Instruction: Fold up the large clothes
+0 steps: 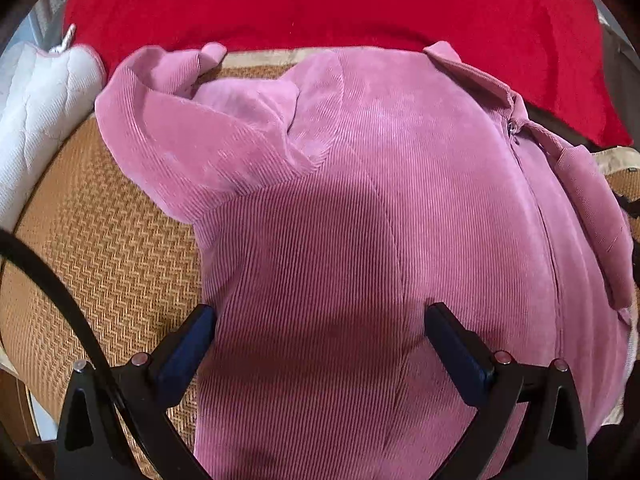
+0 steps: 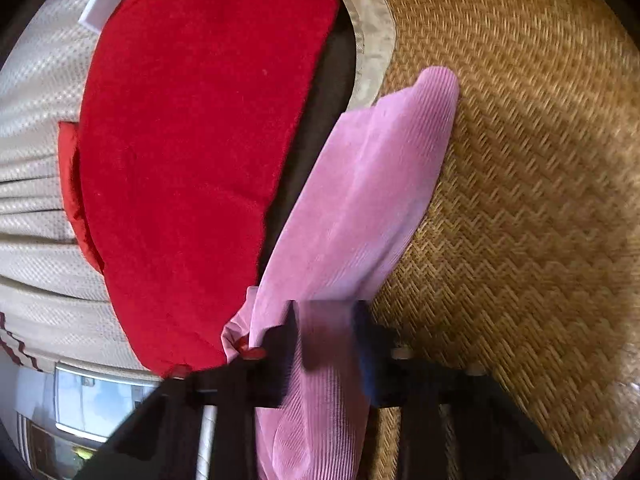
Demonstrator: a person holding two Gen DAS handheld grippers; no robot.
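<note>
Right tongs (image 2: 322, 320) pinch the pink corduroy garment (image 1: 360, 200); left tongs (image 1: 320, 316) gape wide above it, so a tug could undo the fold.

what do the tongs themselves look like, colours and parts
Both are black. The left tongs have two flat fingers with dark blue pads, silver screws on the curved frame and a black cable alongside. The right tongs show similar dark blue pads, though blurred.

Woven mat (image 1: 120, 248) covers the surface, herringbone weave, pale cloth border. Pink garment (image 1: 360, 208) lies spread on it, one sleeve folded over. Red blanket (image 1: 320, 0) at far edge; white quilted pad (image 1: 36, 112) at left.
</note>
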